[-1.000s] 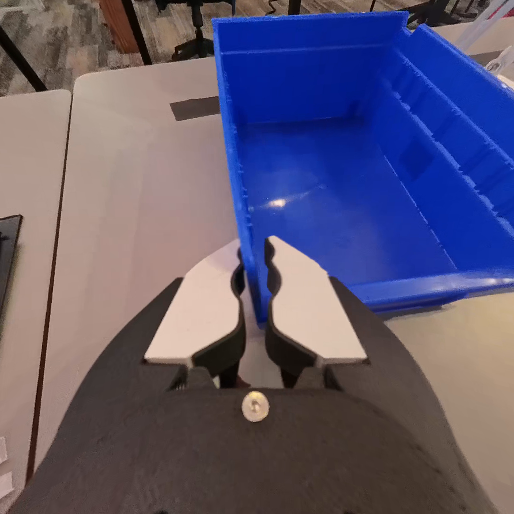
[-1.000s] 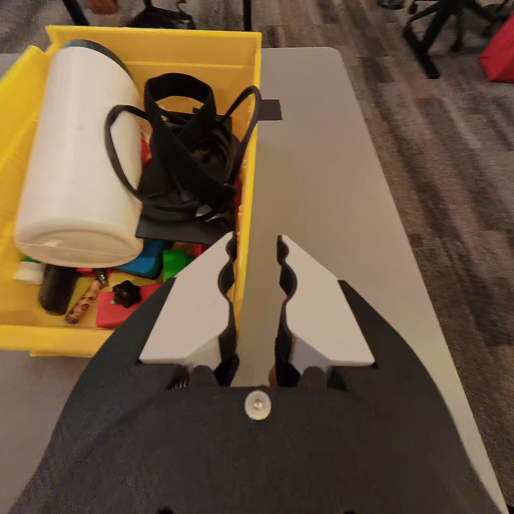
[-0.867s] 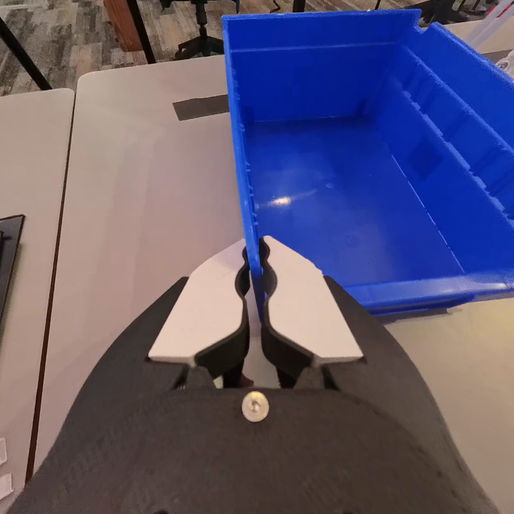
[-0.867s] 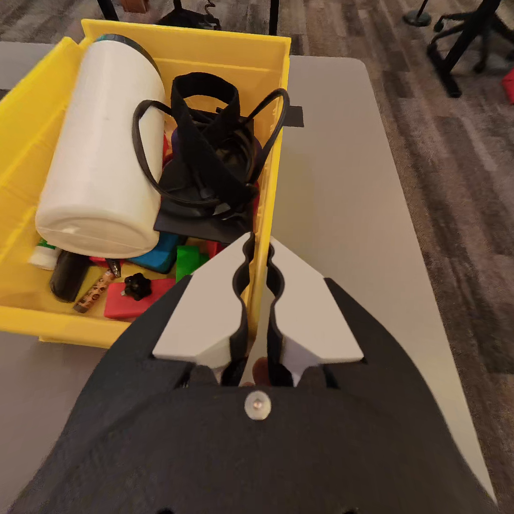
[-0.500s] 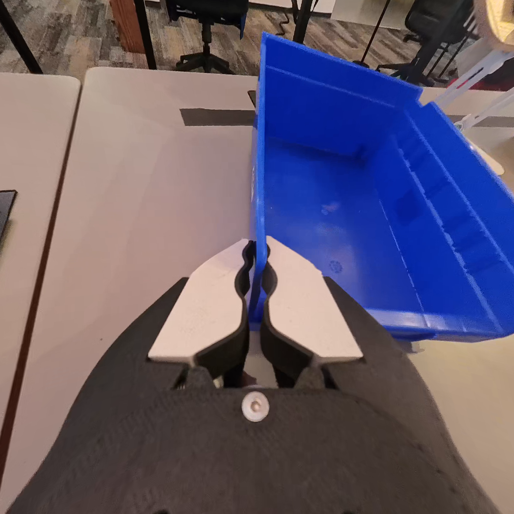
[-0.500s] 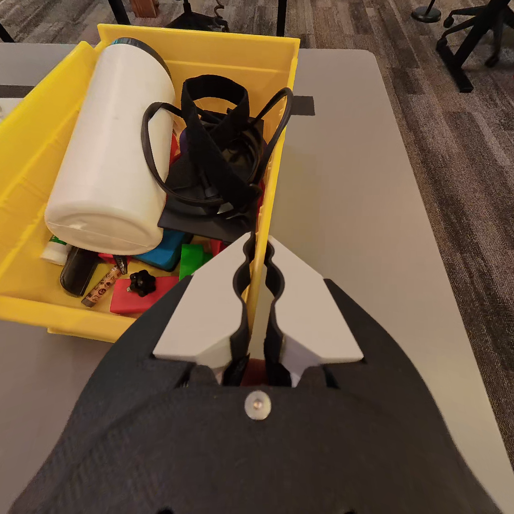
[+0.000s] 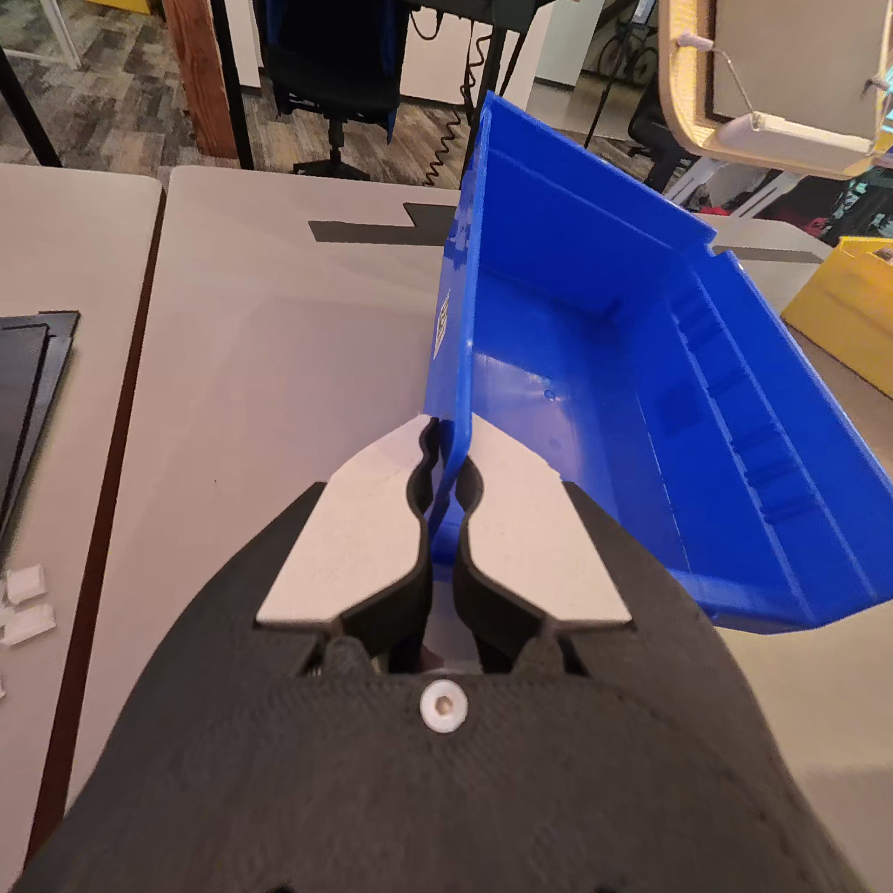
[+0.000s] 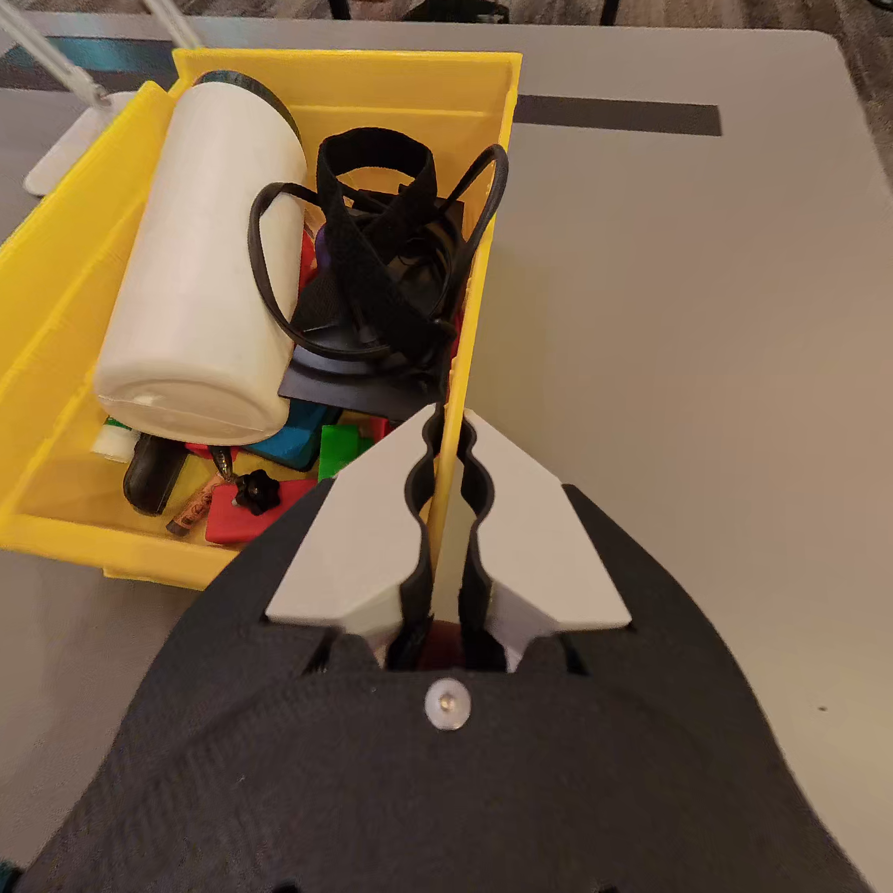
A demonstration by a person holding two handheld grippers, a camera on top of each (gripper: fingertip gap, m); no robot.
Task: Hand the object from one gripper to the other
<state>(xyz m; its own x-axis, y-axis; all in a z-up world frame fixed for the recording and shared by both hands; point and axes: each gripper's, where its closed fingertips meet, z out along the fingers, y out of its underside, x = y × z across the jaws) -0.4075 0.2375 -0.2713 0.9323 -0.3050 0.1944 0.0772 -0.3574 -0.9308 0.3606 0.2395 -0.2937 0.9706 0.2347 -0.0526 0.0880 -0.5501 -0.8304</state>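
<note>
My left tongs (image 7: 447,447) pinch the blue bin (image 7: 676,435) wall, tilting it; right tongs (image 8: 447,437) clamp the yellow bin (image 8: 483,314) wall. Thin rims could slip, spilling the bottle (image 8: 203,270).

my left gripper (image 7: 447,471) body hides blue bin (image 7: 604,386) near-left corner | bin's right end cut by frame's right edge | my right gripper (image 8: 447,464) body covers yellow bin (image 8: 338,72) near-right corner | small items under white bottle (image 8: 203,270) half hidden, can't ID | black straps (image 8: 381,251) bury what's below
</note>
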